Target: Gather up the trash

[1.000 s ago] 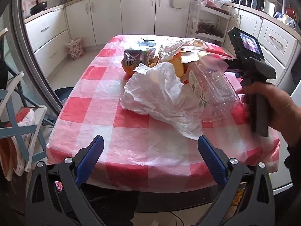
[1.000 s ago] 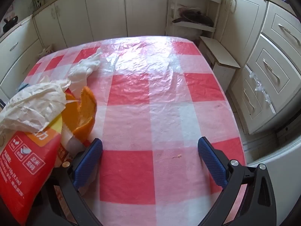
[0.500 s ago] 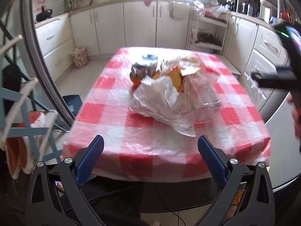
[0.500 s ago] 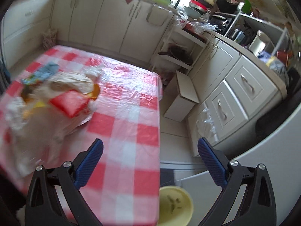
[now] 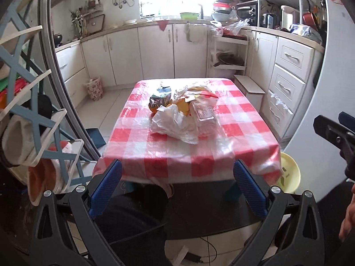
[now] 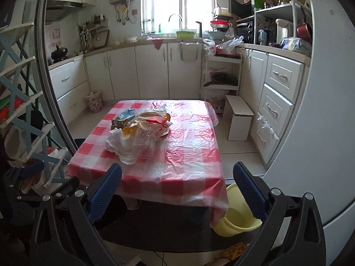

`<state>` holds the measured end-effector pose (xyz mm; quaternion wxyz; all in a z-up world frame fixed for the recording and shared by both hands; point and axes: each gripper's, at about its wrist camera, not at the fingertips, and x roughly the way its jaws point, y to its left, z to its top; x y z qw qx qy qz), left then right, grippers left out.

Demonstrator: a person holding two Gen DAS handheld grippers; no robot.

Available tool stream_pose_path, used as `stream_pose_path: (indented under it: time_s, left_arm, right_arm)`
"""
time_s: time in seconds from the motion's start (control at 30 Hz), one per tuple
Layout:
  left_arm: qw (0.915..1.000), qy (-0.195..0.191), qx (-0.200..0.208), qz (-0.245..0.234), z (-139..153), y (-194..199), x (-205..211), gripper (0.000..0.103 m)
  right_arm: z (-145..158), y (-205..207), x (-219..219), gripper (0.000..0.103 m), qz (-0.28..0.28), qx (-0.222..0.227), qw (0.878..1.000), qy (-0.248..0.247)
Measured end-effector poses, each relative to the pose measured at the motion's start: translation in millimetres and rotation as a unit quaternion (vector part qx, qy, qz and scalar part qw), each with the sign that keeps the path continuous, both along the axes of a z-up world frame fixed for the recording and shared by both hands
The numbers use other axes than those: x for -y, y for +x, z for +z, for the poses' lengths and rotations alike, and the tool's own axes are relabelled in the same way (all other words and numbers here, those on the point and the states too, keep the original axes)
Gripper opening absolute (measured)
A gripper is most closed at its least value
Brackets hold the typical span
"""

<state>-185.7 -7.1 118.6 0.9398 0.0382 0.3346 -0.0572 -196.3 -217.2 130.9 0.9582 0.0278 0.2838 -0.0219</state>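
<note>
A heap of trash (image 5: 182,110) lies on the red-and-white checked tablecloth (image 5: 233,128): a crumpled white plastic bag (image 5: 173,124), a clear plastic box (image 5: 205,114), orange peel and snack wrappers. From the right wrist the same trash heap (image 6: 139,133) sits left of centre on the tablecloth (image 6: 190,146). My left gripper (image 5: 177,186) stands open, well back from the table's near edge, with nothing between its fingers. My right gripper (image 6: 176,190) is open too and equally far back. Part of the right gripper's body shows at the right edge of the left wrist view.
A yellow basin (image 6: 237,219) sits on the floor under the table's near right corner. A white step stool (image 6: 239,117) stands right of the table by the drawers. A small patterned bin (image 5: 95,87) is at the far left cabinets. A blue rack (image 5: 33,110) fills the left.
Both grippers have pulled back and up from the table; the trash heap, close a second ago, now looks small and distant. Both stayed open.
</note>
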Motion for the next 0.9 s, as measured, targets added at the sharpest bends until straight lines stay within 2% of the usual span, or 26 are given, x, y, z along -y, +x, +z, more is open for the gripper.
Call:
stream_pose_path:
  time_s: [0.33,0.9]
  left_arm:
    - [0.9999,0.006,0.009,0.003,9.3,-41.8,-5.7,0.096]
    - [0.9998,-0.002,0.017,0.014,18.6,-51.0,-14.6,0.096]
  right_arm:
    - [4.2,-55.8,-15.6,0.096,-0.008,0.032,0.999,-0.011]
    - [0.5,-67.1,-22.7,0.096,-0.004,0.032,0.999,-0.004]
